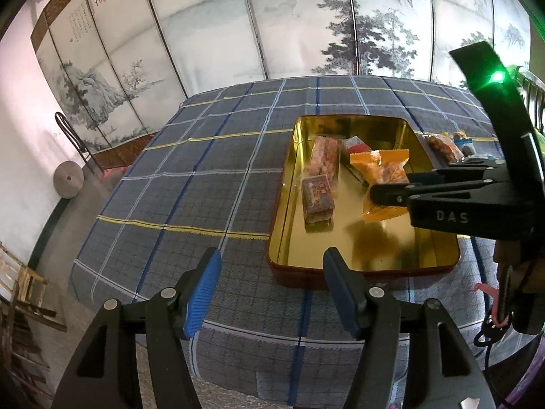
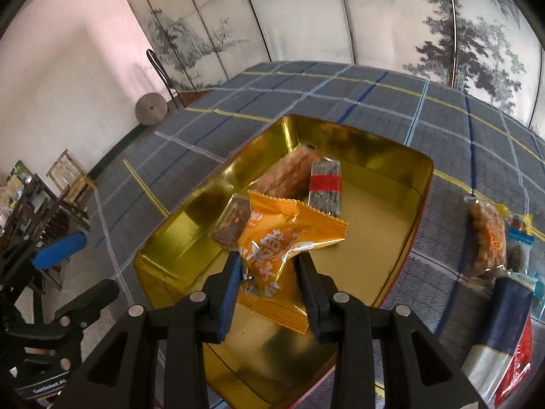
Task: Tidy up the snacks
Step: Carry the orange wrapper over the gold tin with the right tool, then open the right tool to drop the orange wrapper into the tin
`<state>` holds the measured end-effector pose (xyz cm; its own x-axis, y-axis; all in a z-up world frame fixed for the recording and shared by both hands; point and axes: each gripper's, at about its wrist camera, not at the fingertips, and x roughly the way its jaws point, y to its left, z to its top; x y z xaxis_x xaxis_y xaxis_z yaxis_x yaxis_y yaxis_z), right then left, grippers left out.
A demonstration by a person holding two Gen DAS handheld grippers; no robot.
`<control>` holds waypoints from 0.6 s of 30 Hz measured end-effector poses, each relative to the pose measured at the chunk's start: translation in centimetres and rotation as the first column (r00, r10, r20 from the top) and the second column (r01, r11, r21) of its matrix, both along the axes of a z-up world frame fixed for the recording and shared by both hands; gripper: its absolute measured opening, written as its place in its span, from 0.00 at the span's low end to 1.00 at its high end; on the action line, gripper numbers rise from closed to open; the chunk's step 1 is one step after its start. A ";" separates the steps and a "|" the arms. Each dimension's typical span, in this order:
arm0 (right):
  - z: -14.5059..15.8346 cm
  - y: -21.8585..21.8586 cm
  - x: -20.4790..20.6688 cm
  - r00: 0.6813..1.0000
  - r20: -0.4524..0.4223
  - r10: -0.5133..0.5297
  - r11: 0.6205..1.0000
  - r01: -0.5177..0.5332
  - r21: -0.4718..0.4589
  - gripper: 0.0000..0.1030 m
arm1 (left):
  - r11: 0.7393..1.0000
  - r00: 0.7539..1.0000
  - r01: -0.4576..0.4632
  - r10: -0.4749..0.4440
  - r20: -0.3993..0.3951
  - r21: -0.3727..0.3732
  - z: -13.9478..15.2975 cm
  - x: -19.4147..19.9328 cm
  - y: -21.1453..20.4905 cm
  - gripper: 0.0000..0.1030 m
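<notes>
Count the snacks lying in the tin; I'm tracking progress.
3: a pink pack at the back, a red-banded pack beside it, a small box nearer front. The orange packet hangs over the tin in the right hand-held gripper. Others may hide beneath.

My right gripper tilts down, pads clamped on the orange snack packet; my left gripper angles downward too, jaws apart, nothing between them
</notes>
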<state>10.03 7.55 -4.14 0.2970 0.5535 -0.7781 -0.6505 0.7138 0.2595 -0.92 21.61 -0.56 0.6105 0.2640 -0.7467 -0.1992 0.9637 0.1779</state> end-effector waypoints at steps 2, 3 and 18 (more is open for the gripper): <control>-0.3 0.4 0.1 1.000 -0.009 0.003 1.000 -0.003 -0.010 0.33 | 1.000 1.000 -0.002 0.002 -0.003 -0.002 -0.1 0.0 0.1 0.58; -0.4 0.6 0.1 1.000 -0.008 0.006 1.000 -0.006 -0.014 0.33 | 1.000 1.000 -0.003 0.003 -0.004 -0.003 -0.2 0.0 0.2 0.58; -1.4 2.2 0.2 1.000 -0.027 0.016 0.999 -0.017 -0.050 0.34 | 1.000 1.000 -0.013 0.013 -0.010 -0.006 -0.6 -0.2 0.9 0.60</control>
<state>10.26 9.76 -5.53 0.2671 0.5182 -0.8125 -0.6556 0.7157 0.2409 -1.10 22.53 -1.18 0.5996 0.2673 -0.7543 -0.2096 0.9621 0.1744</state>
